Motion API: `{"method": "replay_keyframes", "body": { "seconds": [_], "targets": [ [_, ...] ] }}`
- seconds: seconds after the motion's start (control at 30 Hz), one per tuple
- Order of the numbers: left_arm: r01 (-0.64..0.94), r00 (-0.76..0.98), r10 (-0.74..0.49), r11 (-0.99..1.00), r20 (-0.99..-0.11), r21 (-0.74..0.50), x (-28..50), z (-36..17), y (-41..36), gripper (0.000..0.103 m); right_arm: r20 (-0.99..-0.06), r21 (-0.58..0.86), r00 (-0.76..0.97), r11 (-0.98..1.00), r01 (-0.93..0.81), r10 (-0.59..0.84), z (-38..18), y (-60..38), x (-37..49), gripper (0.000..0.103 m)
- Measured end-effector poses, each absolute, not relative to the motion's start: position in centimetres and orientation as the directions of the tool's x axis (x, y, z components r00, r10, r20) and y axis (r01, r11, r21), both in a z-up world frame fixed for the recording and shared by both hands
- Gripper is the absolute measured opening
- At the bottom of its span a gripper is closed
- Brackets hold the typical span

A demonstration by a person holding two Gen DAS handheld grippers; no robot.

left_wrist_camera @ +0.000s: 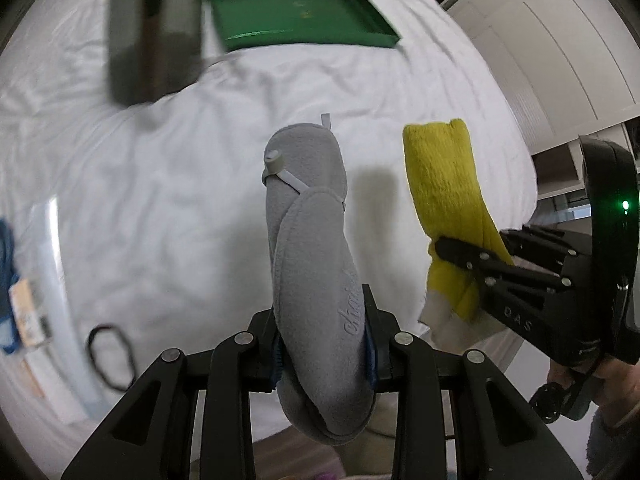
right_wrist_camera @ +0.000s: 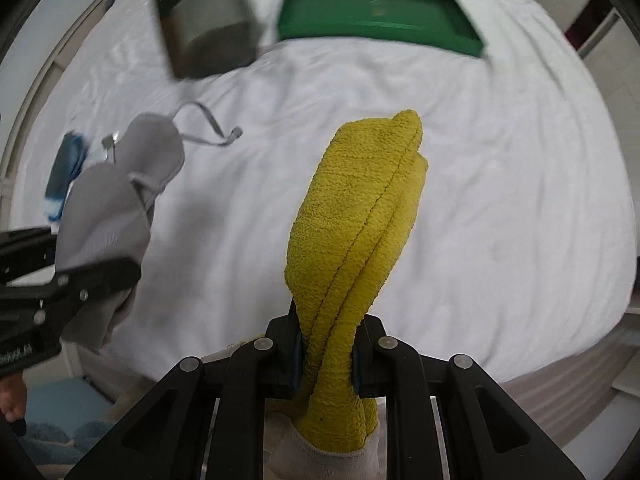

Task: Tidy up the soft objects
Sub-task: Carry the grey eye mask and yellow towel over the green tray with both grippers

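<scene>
My left gripper [left_wrist_camera: 325, 354] is shut on a grey fleece pouch [left_wrist_camera: 310, 248] with a white drawstring and toggle, held above the white bed. In the right wrist view the same pouch [right_wrist_camera: 116, 196] hangs at the left in the left gripper [right_wrist_camera: 96, 276]. My right gripper [right_wrist_camera: 325, 364] is shut on a folded yellow towel [right_wrist_camera: 356, 224] that sticks out beyond the fingers. The left wrist view shows that yellow towel [left_wrist_camera: 448, 200] at the right, clamped in the right gripper [left_wrist_camera: 460, 254]. A green tray [left_wrist_camera: 296, 16] lies at the far side of the bed, also seen as the green tray [right_wrist_camera: 380, 12].
A grey box-like object [left_wrist_camera: 156, 32] stands left of the tray, blurred. A blue item [left_wrist_camera: 6, 276], a clear plastic package [left_wrist_camera: 48, 280] and a black hair tie [left_wrist_camera: 110, 356] lie on the white sheet [left_wrist_camera: 160, 184] at the left. White cupboards [left_wrist_camera: 540, 48] stand to the right.
</scene>
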State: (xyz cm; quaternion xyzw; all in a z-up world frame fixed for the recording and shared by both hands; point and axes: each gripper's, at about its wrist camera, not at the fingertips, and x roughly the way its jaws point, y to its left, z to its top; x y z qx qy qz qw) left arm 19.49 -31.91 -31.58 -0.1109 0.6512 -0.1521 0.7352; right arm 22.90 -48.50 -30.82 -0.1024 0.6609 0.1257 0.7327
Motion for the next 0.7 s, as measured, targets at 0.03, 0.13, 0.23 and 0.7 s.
{"method": "replay_keyframes", "body": {
  "seconds": [0.03,0.13,0.23,0.7],
  "targets": [
    [0.082,0.115,-0.374,0.927,-0.920,-0.366,20.4,-31.4,-32.7,0.027,-0.993,0.005,0.112,0.948,-0.318,0.042,-30.2,-49.5,23.7,0.017],
    [0.081,0.144,-0.386,0.922,-0.911,-0.377,23.2,-30.9,-34.6,0.027,-0.987,-0.011,0.155,0.949,-0.314,0.040,-29.4,-51.4,25.0,0.017],
    [0.077,0.185,-0.384,0.923,-0.904,-0.377,25.7,-30.0,-36.1,0.027,-0.979,-0.022,0.200,0.948,-0.318,0.044,-28.2,-53.0,26.8,0.017],
    [-0.016,0.383,-0.269,0.955,-0.884,-0.297,38.2,-28.0,-36.7,0.029,-0.900,-0.090,0.427,0.918,-0.387,0.092,-21.8,-52.8,36.9,0.017]
  ]
}}
